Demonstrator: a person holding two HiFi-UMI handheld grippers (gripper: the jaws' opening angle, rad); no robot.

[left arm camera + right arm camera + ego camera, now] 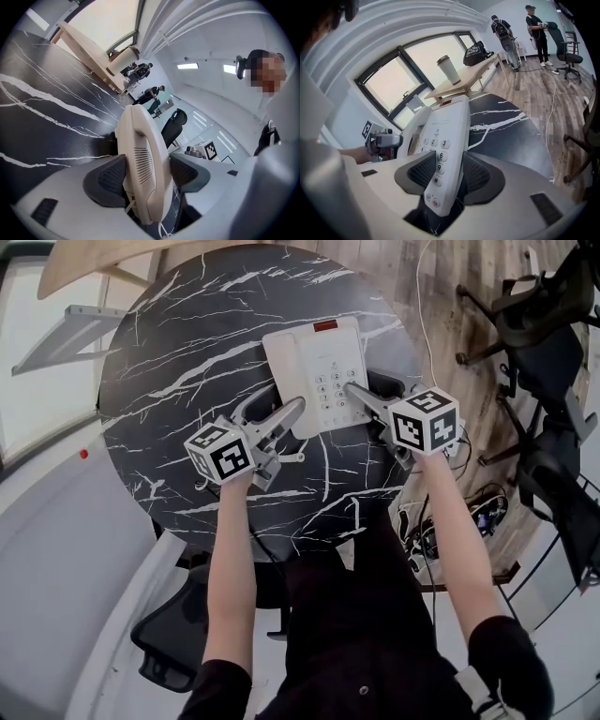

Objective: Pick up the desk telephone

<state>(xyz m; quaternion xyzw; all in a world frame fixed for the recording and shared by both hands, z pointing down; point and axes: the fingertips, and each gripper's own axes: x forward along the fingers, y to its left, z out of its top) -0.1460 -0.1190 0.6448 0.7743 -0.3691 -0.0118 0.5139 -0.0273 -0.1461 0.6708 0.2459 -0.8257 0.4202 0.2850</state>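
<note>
Desk telephone [314,367] lies flat on the bench [187,343]. Left gripper [296,427] pinches its handset [140,159] side, right gripper [361,392] pinches the keypad [438,157] edge. I'd firm both grips evenly, then lift both together and level so the handset stays cradled.

A round counter [178,352] carries the things; its top is black, streaked with white marble veins. One white telephone [314,367] lies on it, keypad up, a little right of the middle and toward the far edge. The handset runs along the telephone's left side. White veins slant across the dark top all around the telephone.
</note>
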